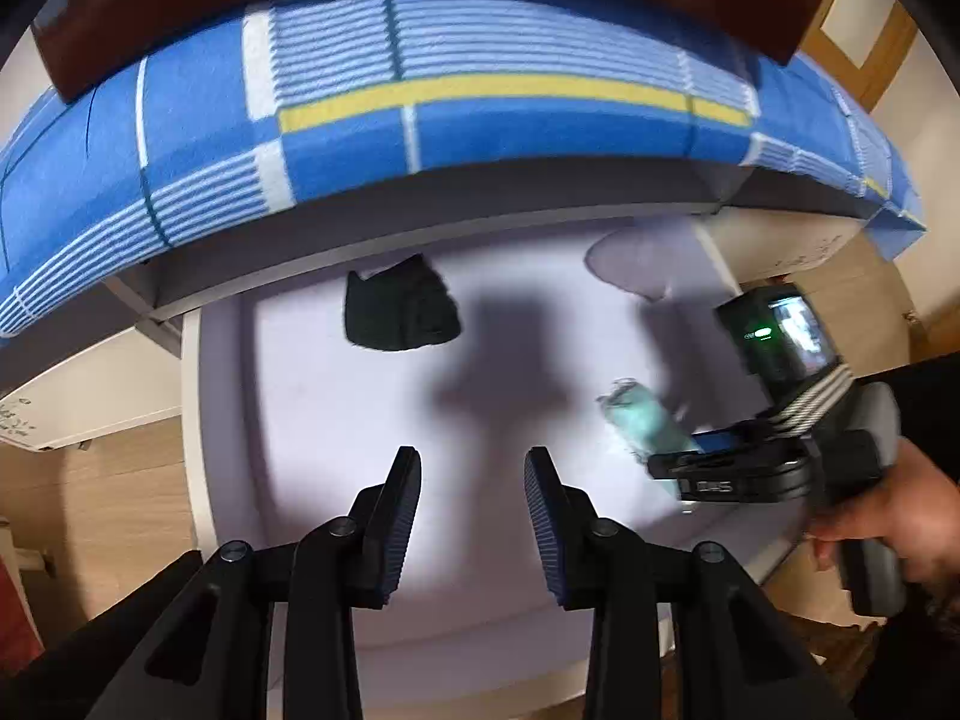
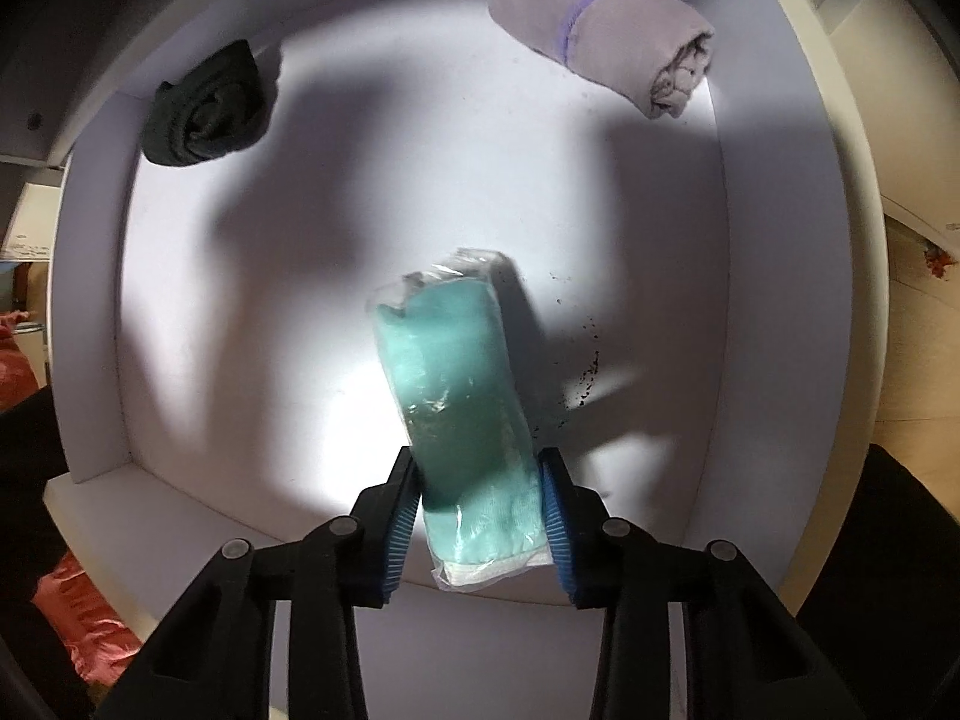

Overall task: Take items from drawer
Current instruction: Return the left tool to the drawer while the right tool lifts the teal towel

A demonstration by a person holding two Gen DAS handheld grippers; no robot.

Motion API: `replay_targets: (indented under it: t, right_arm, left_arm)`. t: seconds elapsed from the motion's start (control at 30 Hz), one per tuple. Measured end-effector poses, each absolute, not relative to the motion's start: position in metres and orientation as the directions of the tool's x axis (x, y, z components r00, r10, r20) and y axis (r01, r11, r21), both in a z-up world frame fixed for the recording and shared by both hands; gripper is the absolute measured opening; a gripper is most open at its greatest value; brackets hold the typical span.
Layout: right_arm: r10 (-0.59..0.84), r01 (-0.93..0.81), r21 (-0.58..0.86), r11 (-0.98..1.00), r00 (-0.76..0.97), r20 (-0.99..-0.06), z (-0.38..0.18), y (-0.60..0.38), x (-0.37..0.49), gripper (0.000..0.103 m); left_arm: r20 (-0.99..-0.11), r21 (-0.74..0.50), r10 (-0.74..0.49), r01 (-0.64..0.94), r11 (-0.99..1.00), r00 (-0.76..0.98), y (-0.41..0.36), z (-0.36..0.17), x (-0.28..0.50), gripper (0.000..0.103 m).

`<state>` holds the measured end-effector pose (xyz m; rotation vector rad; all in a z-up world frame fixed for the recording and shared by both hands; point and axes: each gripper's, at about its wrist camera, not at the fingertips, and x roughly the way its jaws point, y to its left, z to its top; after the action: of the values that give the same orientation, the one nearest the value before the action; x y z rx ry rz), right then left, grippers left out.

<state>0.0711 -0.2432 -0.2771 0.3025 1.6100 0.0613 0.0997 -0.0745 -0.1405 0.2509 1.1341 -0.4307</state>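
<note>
Right now the right gripper [image 2: 480,504] grasps a teal packet [image 2: 456,384] over the drawer [image 2: 90,324]; black roll [image 2: 207,105] far left ahead, grey roll [image 2: 624,48] far right ahead. Left gripper [image 1: 473,510] released, empty.

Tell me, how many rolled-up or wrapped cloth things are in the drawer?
3: a dark roll in the back left corner, a pale purple roll at the back right, and a teal packet held by the right gripper. None seem hidden.

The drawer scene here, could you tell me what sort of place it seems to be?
Probably a bedroom: a white drawer opens beneath a blue checked bedcover, holding a rolled dark sock, a rolled lilac cloth, and the teal packet the right gripper grips.
</note>
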Motion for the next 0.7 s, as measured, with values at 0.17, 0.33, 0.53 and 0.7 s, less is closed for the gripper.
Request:
replay_targets:
  t: [0.17, 0.33, 0.53, 0.7]
  right_arm:
    - [0.253, 0.171, 0.248, 0.954, -0.010, -0.967, -0.267, -0.246, 0.066, 0.038]
    - [0.273, 0.196, 0.269, 0.943, 0.010, -0.962, -0.261, -0.254, 0.060, 0.038]
    - [0.309, 0.220, 0.311, 0.925, 0.044, -0.950, -0.247, -0.264, 0.054, 0.038]
    - [0.353, 0.234, 0.361, 0.903, 0.079, -0.932, -0.232, -0.269, 0.054, 0.038]
  left_arm:
    - [-0.922, 0.016, -0.159, 0.446, 0.895, 0.352, -0.071, -0.151, 0.104, 0.035]
    - [-0.932, 0.026, -0.140, 0.445, 0.895, 0.335, -0.070, -0.158, 0.105, 0.035]
    - [-0.940, 0.013, -0.134, 0.428, 0.904, 0.313, -0.067, -0.164, 0.107, 0.035]
    - [-0.949, -0.009, -0.138, 0.415, 0.910, 0.283, -0.067, -0.170, 0.107, 0.036]
